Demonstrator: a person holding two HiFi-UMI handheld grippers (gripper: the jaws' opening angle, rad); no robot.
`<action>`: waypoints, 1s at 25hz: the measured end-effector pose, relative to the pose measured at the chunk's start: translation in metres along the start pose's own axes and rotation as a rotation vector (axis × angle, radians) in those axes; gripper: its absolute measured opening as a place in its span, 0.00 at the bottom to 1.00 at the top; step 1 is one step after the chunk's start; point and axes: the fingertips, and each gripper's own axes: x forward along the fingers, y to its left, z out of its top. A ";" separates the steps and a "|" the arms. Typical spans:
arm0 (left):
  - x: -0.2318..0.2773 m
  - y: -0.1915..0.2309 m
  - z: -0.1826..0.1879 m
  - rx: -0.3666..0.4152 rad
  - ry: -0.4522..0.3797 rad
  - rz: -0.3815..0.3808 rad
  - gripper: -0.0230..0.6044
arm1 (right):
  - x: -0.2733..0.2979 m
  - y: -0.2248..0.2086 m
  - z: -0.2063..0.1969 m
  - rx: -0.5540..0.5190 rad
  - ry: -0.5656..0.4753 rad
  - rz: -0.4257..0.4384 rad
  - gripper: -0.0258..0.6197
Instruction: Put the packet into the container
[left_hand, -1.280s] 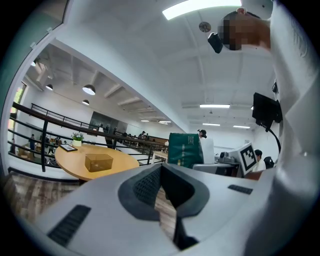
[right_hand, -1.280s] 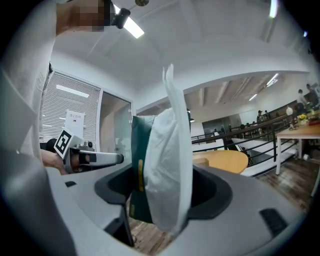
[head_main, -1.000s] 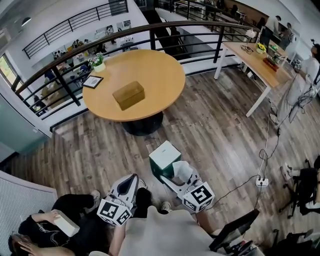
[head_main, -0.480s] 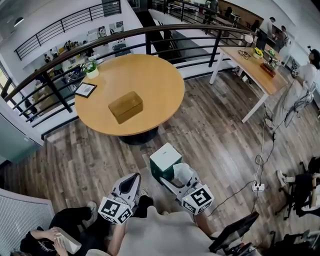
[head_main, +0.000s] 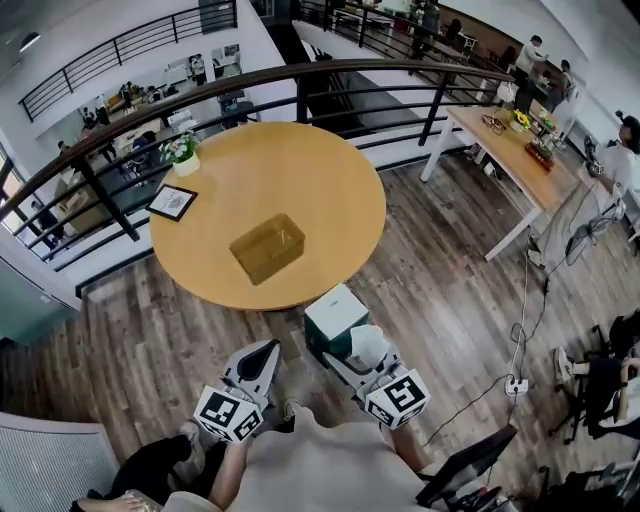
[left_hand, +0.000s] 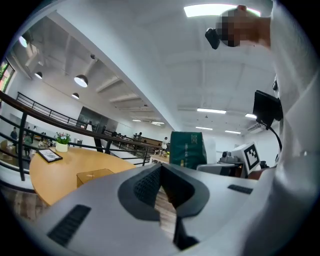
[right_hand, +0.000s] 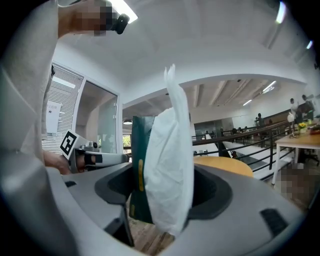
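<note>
Between the jaws of the right gripper (head_main: 352, 352) the green-and-white packet (head_main: 333, 318) sits clamped, well short of the brown container (head_main: 267, 248) on the round table (head_main: 330, 170). The left gripper (head_main: 262, 358) is closed and empty. Held one-sided, the soft packet may sag, slip, or catch the container's rim.

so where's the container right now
In the head view the container sits on the round table, toward its near edge, just ahead of the packet held in the right gripper.
</note>
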 end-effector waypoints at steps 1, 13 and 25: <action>0.001 0.007 0.001 -0.003 0.000 -0.005 0.04 | 0.007 0.000 0.000 -0.001 0.002 -0.004 0.52; 0.002 0.064 0.003 -0.040 0.016 0.014 0.04 | 0.069 0.000 0.002 -0.006 0.040 0.017 0.52; 0.043 0.131 0.008 -0.044 0.016 0.145 0.04 | 0.147 -0.051 0.002 0.020 0.043 0.124 0.52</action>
